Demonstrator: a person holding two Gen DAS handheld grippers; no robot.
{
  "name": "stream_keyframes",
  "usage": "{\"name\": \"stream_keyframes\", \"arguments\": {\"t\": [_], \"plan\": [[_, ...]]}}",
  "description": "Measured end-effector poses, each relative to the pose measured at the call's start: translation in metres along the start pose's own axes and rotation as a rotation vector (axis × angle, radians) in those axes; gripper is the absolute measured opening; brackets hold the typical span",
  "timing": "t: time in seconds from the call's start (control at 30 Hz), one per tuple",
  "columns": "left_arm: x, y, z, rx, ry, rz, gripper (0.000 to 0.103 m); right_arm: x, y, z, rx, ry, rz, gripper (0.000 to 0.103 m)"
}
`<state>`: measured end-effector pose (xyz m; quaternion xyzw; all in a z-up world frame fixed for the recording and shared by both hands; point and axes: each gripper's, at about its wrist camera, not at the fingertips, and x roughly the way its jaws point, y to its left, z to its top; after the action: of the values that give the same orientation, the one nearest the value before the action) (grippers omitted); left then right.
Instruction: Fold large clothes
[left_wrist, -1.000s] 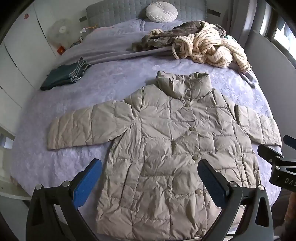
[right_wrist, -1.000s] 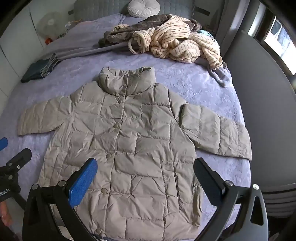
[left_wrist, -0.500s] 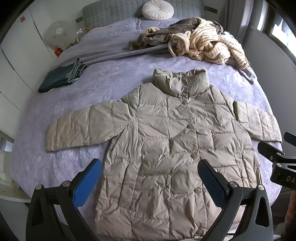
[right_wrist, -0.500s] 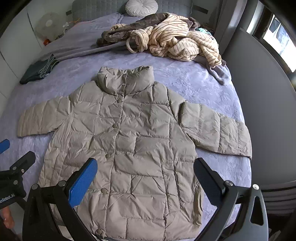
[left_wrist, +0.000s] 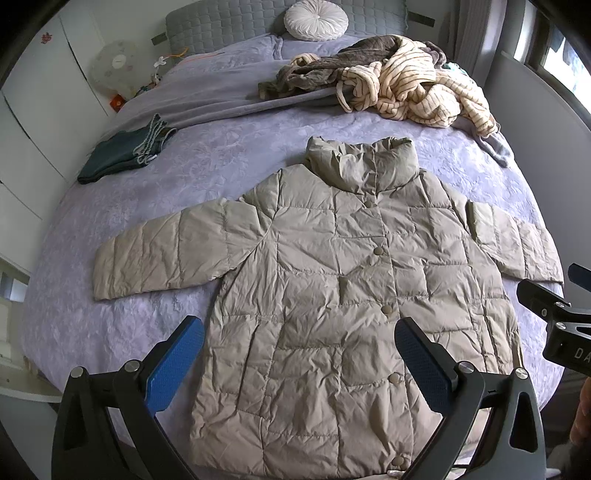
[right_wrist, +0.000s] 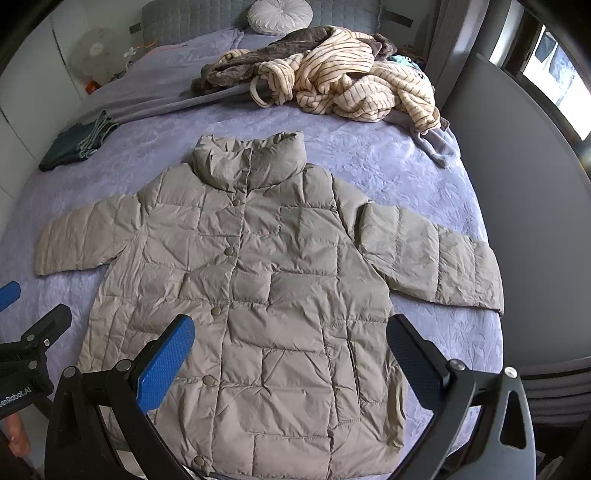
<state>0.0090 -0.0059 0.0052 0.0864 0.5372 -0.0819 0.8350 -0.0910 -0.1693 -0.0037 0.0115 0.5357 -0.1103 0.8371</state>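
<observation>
Left gripper (left_wrist: 299, 354) and right gripper (right_wrist: 290, 350) — jaws spread wide, empty — hover above the hem of the beige puffer jacket (left_wrist: 343, 280), which lies flat, buttoned, sleeves outspread.

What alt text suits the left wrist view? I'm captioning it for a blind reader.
A beige quilted puffer jacket lies flat, buttoned, sleeves spread, on a lavender bedspread. The open blue-padded left gripper hovers above its hem; a striped cream garment pile sits behind.

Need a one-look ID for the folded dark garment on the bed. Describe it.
Start at the purple bed and find the beige puffer jacket spread flat in the middle. Look beyond its left sleeve toward the white wardrobe side: the dark teal folded garment lies there alone, the only neatly folded piece, unlike the striped heap by the headboard.
</observation>
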Motion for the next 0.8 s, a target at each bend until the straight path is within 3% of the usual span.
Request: {"name": "stream_keyframes", "arguments": {"t": [0.8], "plan": [[-0.002, 0.004, 0.0, -0.003, 0.002, 0.001, 0.103, 0.001, 0.0, 0.001, 0.005, 0.001, 0.003, 0.103]]}}
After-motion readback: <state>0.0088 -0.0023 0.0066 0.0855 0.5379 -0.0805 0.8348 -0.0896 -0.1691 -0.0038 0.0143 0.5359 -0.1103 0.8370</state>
